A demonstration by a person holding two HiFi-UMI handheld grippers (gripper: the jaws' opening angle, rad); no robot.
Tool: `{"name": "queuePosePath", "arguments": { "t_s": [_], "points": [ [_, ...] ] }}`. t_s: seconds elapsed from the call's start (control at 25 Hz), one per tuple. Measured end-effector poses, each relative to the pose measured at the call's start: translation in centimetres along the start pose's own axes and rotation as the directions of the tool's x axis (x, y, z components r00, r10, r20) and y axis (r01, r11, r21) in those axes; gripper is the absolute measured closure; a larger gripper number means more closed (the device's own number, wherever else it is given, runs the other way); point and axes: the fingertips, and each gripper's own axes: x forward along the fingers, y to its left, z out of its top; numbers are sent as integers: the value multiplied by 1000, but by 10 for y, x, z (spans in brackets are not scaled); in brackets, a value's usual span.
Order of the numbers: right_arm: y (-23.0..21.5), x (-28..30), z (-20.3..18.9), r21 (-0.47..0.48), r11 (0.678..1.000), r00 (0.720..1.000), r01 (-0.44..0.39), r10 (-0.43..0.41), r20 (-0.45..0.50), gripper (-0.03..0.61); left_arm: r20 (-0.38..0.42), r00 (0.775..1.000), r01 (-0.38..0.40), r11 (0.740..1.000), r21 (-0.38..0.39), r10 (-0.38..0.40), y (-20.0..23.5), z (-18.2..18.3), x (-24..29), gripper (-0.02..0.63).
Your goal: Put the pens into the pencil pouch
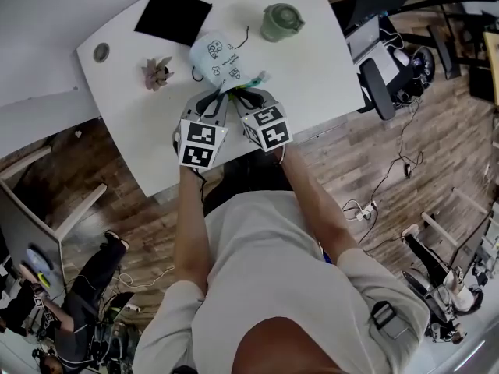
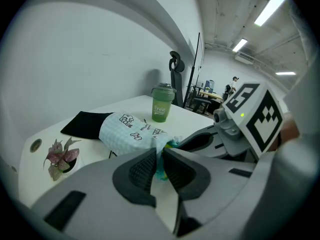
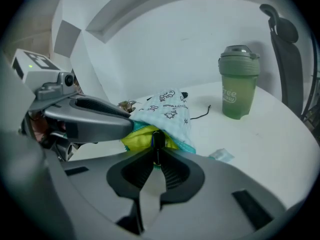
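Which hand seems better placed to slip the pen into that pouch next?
Right, probably. The right gripper is shut on the dark pen, its tip at the pouch's yellow-lined opening. The left gripper is pinching the pouch's edge, apparently steadying it.

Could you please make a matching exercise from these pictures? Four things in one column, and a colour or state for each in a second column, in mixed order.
1 cup
2 pencil pouch
3 pen
4 plant

A pink leaves
B gripped by the right gripper
C green, lidded
D edge pinched by the left gripper

Pairs: 1-C, 2-D, 3-B, 4-A
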Motion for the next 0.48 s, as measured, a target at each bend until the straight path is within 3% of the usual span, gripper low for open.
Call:
{"name": "queuePosePath", "arguments": {
  "t_s": [0.48],
  "points": [
    [5, 16, 12, 38, 999, 998, -3, 1, 64, 529, -21, 1000, -13, 1000, 11, 14, 6, -8, 1, 574]
  ]
}}
